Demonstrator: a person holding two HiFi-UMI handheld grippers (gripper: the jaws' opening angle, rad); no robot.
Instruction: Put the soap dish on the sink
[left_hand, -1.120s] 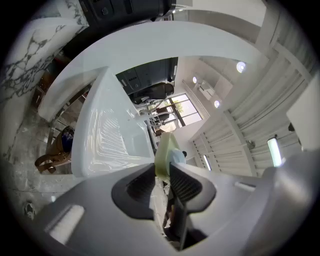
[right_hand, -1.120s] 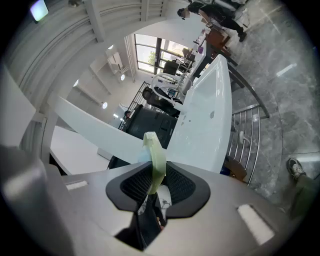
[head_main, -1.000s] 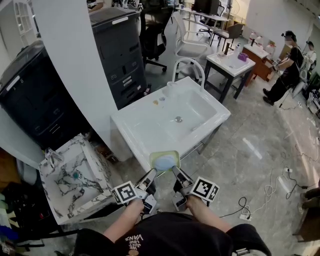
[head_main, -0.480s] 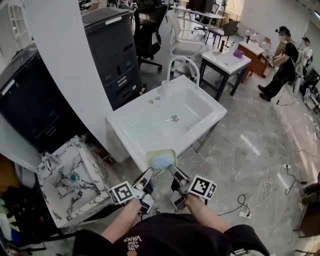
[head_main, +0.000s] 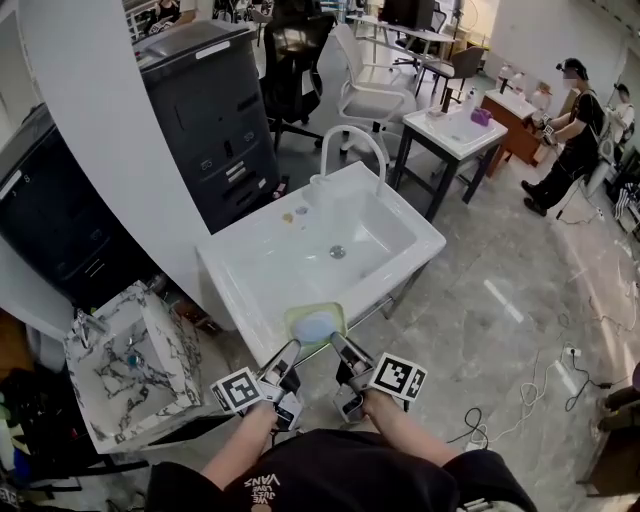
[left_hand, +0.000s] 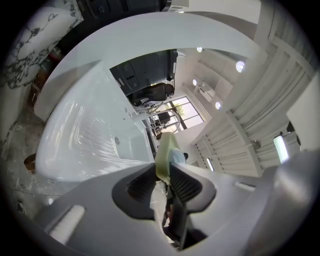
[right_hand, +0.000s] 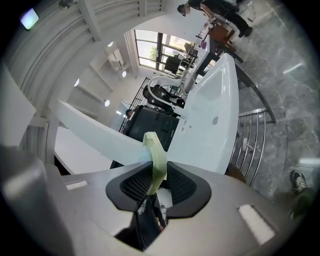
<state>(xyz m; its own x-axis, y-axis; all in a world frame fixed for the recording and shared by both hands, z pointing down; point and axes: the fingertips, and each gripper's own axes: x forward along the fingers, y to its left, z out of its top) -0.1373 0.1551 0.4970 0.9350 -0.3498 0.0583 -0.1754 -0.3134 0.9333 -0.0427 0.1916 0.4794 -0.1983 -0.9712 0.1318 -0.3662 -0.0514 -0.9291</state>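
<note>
Jaws of left gripper and right gripper are clamped on the pale green soap dish, carried further over the white ceramic sink, set-down looks close

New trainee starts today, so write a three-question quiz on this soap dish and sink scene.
1. True or false: the pale green plastic soap dish lies down in the basin of the white ceramic sink.
2. Which of the left gripper and right gripper grips the dish? A: left alone. B: right alone. C: both.
3. Fill in: the curved white faucet stands at the sink's ____ edge, near or far from the person.
Key: 1 false, held at the near rim; 2 C; 3 far.
</note>
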